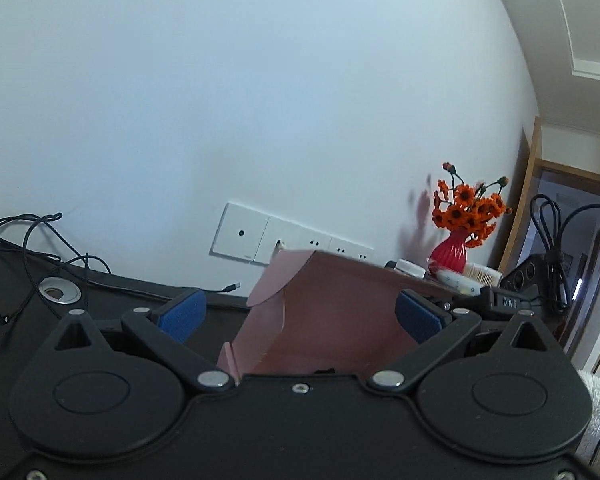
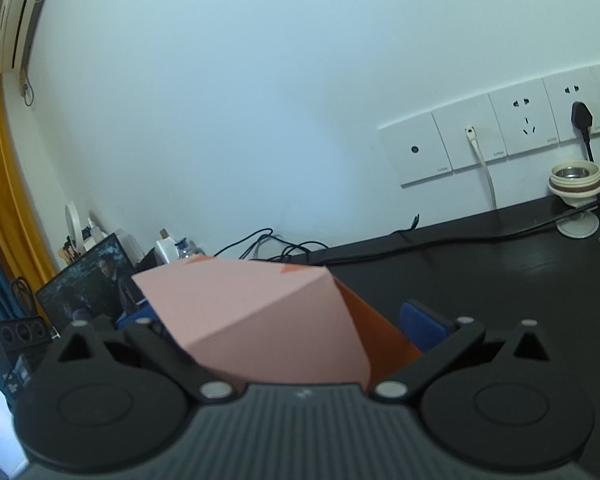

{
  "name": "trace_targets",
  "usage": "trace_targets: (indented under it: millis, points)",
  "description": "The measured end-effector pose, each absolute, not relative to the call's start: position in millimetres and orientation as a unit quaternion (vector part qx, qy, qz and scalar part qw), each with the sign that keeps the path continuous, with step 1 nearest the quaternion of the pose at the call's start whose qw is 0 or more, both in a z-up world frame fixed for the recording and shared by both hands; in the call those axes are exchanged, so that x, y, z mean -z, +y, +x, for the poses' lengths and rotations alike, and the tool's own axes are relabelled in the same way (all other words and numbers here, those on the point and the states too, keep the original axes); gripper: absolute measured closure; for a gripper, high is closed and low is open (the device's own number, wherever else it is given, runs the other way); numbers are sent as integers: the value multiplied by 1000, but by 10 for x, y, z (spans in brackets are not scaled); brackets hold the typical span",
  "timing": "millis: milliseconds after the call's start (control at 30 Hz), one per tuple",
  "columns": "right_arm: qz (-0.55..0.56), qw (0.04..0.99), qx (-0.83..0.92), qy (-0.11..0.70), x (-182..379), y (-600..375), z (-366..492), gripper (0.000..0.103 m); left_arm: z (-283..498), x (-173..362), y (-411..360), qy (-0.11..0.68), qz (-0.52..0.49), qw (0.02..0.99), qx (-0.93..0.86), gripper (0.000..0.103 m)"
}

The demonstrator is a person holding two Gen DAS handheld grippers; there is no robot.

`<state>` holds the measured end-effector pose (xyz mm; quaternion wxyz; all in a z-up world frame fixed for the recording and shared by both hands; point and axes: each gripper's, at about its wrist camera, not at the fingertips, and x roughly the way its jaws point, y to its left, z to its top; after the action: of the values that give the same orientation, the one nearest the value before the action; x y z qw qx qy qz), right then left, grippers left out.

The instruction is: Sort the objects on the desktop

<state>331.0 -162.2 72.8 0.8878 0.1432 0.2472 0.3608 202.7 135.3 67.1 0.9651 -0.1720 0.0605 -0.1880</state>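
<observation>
A pink paper box (image 1: 340,312) with a loose flap stands on the black desk (image 1: 120,292), between the fingers of my left gripper (image 1: 300,315). That gripper is open: its left blue pad is well apart from the box, and its right pad is close to the box's edge. In the right wrist view a pink box (image 2: 260,320) with an orange side fills the gap of my right gripper (image 2: 286,324). The orange side lies against the right blue pad (image 2: 424,330), and the box hides the left pad. This box sits level with the gripper, not with the desk (image 2: 500,264).
A red vase of orange flowers (image 1: 450,256) and small jars stand at the back right. Loose cables (image 1: 40,240) and a metal grommet (image 1: 59,290) lie at the left. A monitor (image 2: 88,284), a cream lid (image 2: 576,182) and wall sockets (image 2: 500,136) line the wall.
</observation>
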Motion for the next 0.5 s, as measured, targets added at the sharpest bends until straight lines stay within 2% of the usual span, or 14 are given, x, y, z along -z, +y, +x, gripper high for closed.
trace_targets:
  millis: [200, 500]
  points:
    - [129, 892, -356, 247, -740, -1608, 3291, 1, 1993, -686, 1371, 44, -167, 970, 172, 0]
    - [117, 894, -351, 252, -734, -1606, 3230, 1, 2095, -636, 1374, 65, -162, 974, 145, 0]
